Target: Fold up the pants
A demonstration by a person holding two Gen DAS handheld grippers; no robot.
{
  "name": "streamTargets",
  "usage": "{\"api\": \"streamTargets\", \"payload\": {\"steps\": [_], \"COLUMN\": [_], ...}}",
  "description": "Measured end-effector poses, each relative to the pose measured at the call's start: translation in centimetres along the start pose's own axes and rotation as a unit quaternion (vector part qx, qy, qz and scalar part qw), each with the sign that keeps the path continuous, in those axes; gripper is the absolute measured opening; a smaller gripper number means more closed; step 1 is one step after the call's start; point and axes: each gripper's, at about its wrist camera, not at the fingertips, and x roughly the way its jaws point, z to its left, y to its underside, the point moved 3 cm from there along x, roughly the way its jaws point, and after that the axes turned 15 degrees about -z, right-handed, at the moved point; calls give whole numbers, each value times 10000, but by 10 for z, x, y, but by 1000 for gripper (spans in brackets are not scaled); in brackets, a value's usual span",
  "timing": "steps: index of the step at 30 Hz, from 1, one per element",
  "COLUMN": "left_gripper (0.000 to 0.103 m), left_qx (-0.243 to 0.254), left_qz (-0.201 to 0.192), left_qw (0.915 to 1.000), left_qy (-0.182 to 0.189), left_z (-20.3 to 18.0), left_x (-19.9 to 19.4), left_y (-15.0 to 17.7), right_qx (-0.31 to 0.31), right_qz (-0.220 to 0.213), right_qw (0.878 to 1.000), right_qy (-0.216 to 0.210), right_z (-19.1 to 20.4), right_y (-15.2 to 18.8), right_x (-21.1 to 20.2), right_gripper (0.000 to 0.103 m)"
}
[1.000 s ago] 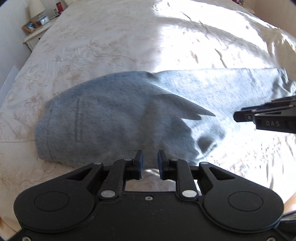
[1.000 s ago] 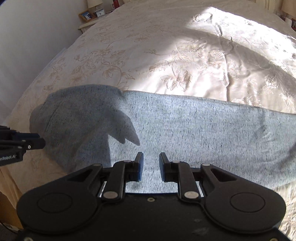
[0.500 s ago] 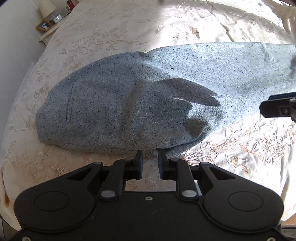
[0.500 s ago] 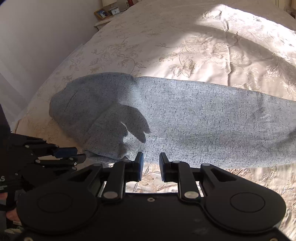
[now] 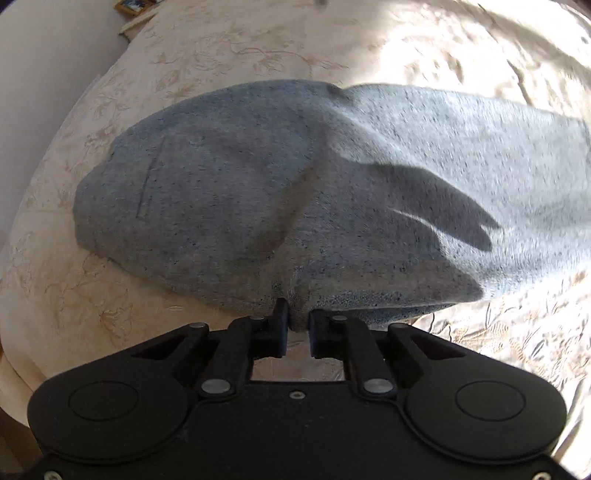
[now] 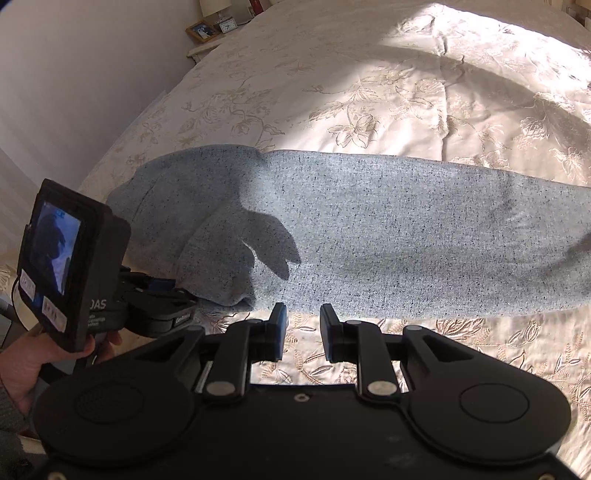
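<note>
The left tongs [image 5: 295, 323] point steeply down at the near edge of the gray pants [image 5: 314, 192], and their jaws have just been closing. A small bunch of the fabric edge sits pinched between the blue pads, so they grip the pants at the near hem of the seat area. In the right wrist view the same left tongs [image 6: 184, 295] reach in from the left against the pants' near corner, with a small screen unit [image 6: 62, 258] mounted on the tool and a hand [image 6: 33, 354] holding it from below.

The right tongs [image 6: 302, 325] hover just short of the near edge of the pants [image 6: 369, 236], their jaws apart and recently widening a little, with only the bedspread [image 6: 332, 74] showing between them.

The pants lie across the bed, the waist end to the left with a slit pocket [image 5: 149, 184], the legs running off to the right. Shadows of the tools fall across the cloth. The cream bedspread carries an embroidered flower pattern and is sunlit farther back. At the far left corner stands a nightstand [image 6: 207, 44] with a picture frame [image 6: 201, 30] and a small clock [image 6: 228, 25].
</note>
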Motion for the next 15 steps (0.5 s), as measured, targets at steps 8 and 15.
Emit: {"api": "streamTargets", "payload": {"steps": [8, 15], "left_gripper": [11, 10], "left_qx": [-444, -440], "left_qz": [389, 334], "left_qw": [9977, 9969], "left_qy": [329, 559], "left_z": [28, 32], "left_x": [-8, -9], "left_y": [18, -5], "right_qx": [41, -40], "right_qz": [212, 461], "right_qw": [9996, 9961], "right_qy": [-179, -747], "right_z": [10, 46], "right_y": [7, 15], "right_x": [13, 45], "right_gripper": [23, 23]}}
